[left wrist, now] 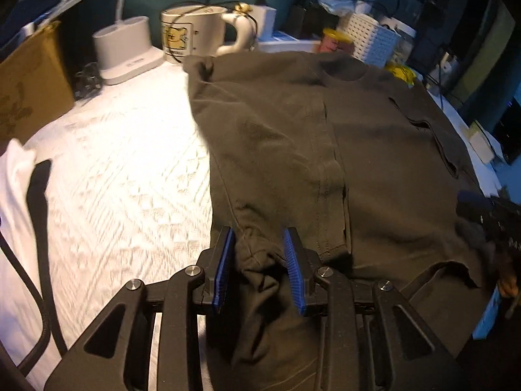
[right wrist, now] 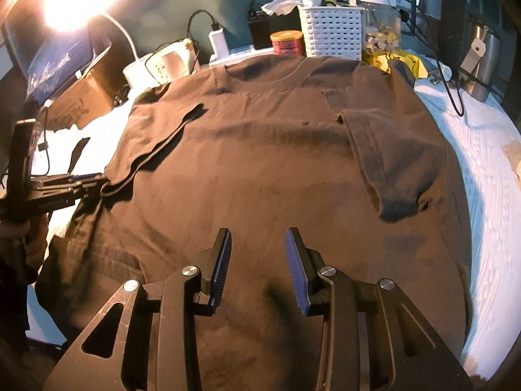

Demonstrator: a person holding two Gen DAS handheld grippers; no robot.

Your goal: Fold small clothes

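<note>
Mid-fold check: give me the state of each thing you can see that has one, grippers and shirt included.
left gripper: jaws apart, bunched shirt fabric between them; grip not certain.
right gripper: open, above the shirt's lower part, holding nothing.
dark T-shirt: spread on the white bedspread, both sleeves folded inward, collar far side.
desk lamp: on.
mug: upright.
white basket: upright.

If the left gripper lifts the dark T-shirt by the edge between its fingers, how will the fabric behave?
The dark T-shirt looks floppy: it bunches between the left gripper fingers, so it will probably drape and sag. The folded-in sleeve lies loose and may fall open. It probably drags on the textured white cover rather than sliding.
</note>
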